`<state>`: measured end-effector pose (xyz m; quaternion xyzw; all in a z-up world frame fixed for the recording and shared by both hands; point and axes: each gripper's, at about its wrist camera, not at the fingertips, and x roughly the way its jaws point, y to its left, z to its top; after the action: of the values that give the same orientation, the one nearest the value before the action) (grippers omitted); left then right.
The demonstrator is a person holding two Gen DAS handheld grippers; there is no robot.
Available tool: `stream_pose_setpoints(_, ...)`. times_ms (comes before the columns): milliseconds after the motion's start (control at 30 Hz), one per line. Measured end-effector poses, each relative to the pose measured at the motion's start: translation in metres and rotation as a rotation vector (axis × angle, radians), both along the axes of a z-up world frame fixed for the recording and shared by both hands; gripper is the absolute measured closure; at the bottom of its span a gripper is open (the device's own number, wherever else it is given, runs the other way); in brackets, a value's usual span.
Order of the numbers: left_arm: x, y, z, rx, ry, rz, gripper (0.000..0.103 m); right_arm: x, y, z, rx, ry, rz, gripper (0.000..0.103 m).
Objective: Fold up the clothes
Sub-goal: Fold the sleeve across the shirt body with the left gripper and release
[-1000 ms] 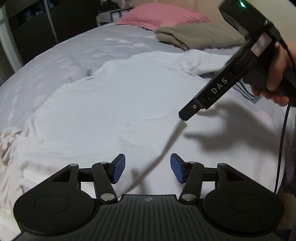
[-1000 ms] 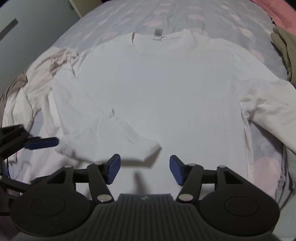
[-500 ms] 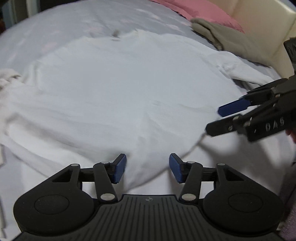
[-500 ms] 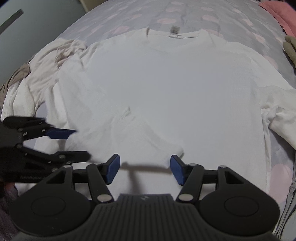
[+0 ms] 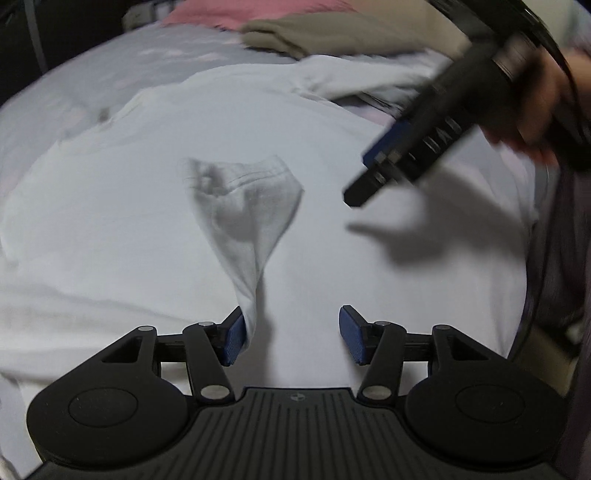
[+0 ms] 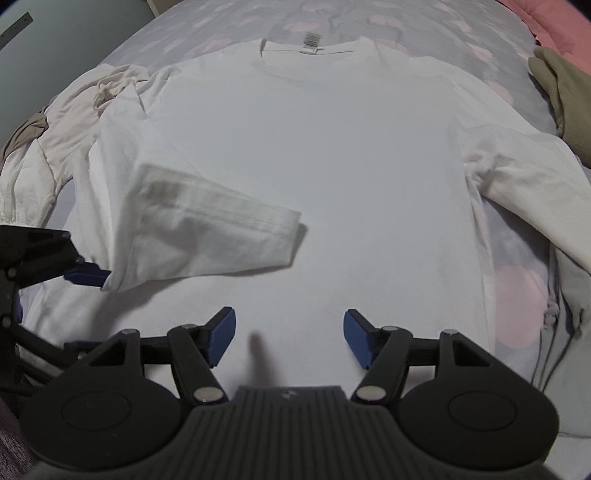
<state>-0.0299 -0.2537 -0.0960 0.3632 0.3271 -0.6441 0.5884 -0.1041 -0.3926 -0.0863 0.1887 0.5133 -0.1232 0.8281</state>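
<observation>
Where it drapes the left claw point(image 5: 291, 336): soft white shirt point(image 6: 332, 155) sleeve point(image 6: 207, 232).

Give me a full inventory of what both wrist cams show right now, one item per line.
T-shirt: 1, white, flat on the bed, collar far from the right cam, one sleeve lying across its body.
Bedsheet: 1, grey with pink spots, under everything.
Crumpled garment: 1, cream, beside the T-shirt's shoulder near the bed edge.
Folded garment: 1, olive, at the bed's far side.
Pink fabric: 1, pink, beyond the olive one.
Left gripper: 1, black with blue pads, open, sleeve cloth draped against one pad.
Right gripper: 1, black with blue pads, open, above the hem.
Hand: 1, holding the right gripper.
</observation>
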Motion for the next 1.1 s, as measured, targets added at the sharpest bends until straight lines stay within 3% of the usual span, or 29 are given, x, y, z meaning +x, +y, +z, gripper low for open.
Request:
stream_pose_setpoints(100,-0.023,0.009,-0.001,-0.022,-0.143,-0.123,0.052,-0.003,0.003,0.001,-0.005,0.001,0.003,0.035)
stream_pose_setpoints(267,-0.034,0.015,-0.004,-0.01,-0.156,-0.178,0.054,-0.012,0.003,-0.001,-0.006,0.011,-0.003,0.035)
stream_pose_setpoints(433,-0.044,0.022,-0.008,0.002,-0.167,-0.232,0.054,-0.019,-0.013,0.002,0.016,-0.008,-0.096,0.035)
stream_pose_setpoints(533,-0.05,0.026,-0.011,0.01,-0.173,-0.264,0.054,-0.02,-0.023,0.002,0.067,-0.047,-0.143,0.035)
stream_pose_setpoints(667,-0.041,0.027,-0.007,0.007,-0.173,-0.22,0.054,-0.017,-0.033,-0.004,0.158,-0.078,-0.195,0.038)
stream_pose_setpoints(767,-0.037,0.029,-0.005,0.008,-0.18,-0.198,0.054,-0.006,-0.032,-0.01,0.177,-0.079,-0.201,0.052)
stream_pose_setpoints(967,-0.029,0.035,0.0,0.009,-0.214,-0.166,0.054,0.013,-0.028,-0.025,0.18,-0.043,-0.197,0.06)
stream_pose_setpoints(1033,-0.023,0.036,0.001,0.012,-0.227,-0.139,0.054,0.016,-0.025,-0.032,0.203,-0.024,-0.191,0.082)
stream_pose_setpoints(1100,-0.015,0.038,0.004,0.01,-0.235,-0.102,0.054,0.016,-0.016,-0.032,0.205,-0.015,-0.173,0.096)
